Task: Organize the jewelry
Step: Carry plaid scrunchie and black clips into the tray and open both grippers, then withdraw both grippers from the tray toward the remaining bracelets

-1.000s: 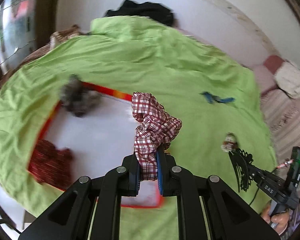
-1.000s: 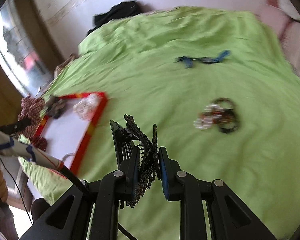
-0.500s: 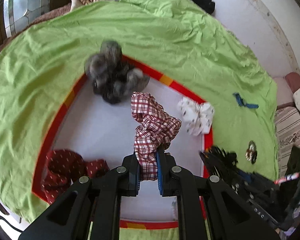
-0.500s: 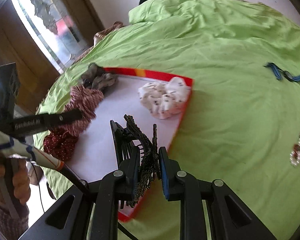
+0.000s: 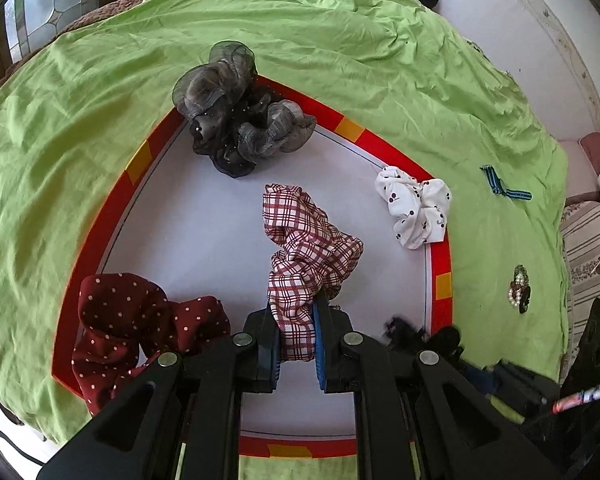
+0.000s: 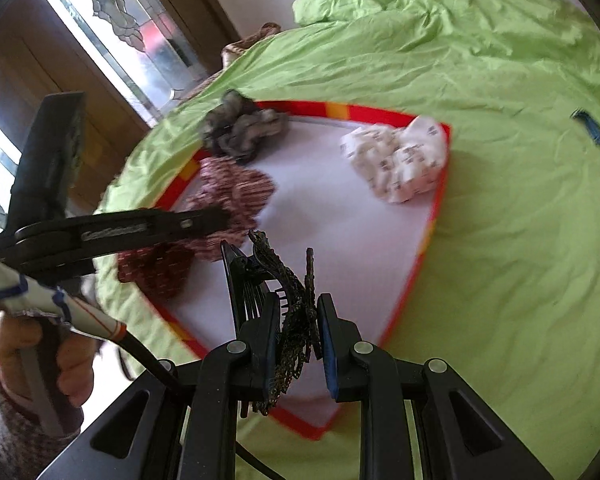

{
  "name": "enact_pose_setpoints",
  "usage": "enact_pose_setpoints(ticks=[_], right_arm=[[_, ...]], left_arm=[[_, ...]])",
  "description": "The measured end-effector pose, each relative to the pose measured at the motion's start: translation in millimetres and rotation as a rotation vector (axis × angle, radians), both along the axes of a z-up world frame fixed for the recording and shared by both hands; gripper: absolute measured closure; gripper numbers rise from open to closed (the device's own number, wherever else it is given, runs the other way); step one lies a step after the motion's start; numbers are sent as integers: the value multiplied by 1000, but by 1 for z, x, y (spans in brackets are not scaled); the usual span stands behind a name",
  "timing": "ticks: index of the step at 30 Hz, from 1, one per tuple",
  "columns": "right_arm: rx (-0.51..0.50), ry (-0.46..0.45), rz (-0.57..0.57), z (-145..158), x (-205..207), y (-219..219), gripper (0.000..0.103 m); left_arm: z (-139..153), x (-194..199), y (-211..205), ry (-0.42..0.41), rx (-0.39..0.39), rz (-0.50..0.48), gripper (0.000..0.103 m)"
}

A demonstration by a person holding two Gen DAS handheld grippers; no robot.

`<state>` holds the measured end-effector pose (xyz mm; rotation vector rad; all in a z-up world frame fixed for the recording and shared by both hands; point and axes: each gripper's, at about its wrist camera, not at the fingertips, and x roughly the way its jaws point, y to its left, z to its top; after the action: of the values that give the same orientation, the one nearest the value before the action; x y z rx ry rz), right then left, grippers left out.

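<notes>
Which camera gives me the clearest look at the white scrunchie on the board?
The left wrist view: the white scrunchie is sharp, its dark print visible, lying at the board's red border. The right wrist view shows it motion-blurred, at the same corner.

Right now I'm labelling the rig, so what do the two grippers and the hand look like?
Both the left gripper and right gripper are black, with blue finger pads and silver rivets. A black cable trails beside the right one. The bare hand shows a patterned cuff.

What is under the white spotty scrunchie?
The white spotty scrunchie sits on the white board, over its red border at the corner. That corner is covered, so anything beneath stays hidden.
</notes>
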<state>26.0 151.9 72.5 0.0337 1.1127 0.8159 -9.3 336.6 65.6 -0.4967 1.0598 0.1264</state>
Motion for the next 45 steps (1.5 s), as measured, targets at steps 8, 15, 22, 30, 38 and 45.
enact_pose_setpoints(ticks=[8, 15, 22, 30, 38, 45], right_arm=[[51, 55, -21, -9, -1, 16, 82], [-23, -66, 11, -9, -8, 42, 82], [-63, -101, 40, -11, -12, 47, 81], [-67, -118, 47, -6, -15, 45, 68], [-41, -147, 51, 6, -22, 39, 49], [-44, -198, 43, 22, -33, 29, 47]], left_arm=[[-10, 7, 10, 63, 17, 10, 90], [-3, 4, 26, 43, 1, 57, 90], [-9, 1, 29, 82, -13, 51, 90], [-5, 8, 13, 76, 13, -3, 85], [22, -4, 16, -32, -12, 41, 65], [48, -26, 20, -101, -24, 109, 59]])
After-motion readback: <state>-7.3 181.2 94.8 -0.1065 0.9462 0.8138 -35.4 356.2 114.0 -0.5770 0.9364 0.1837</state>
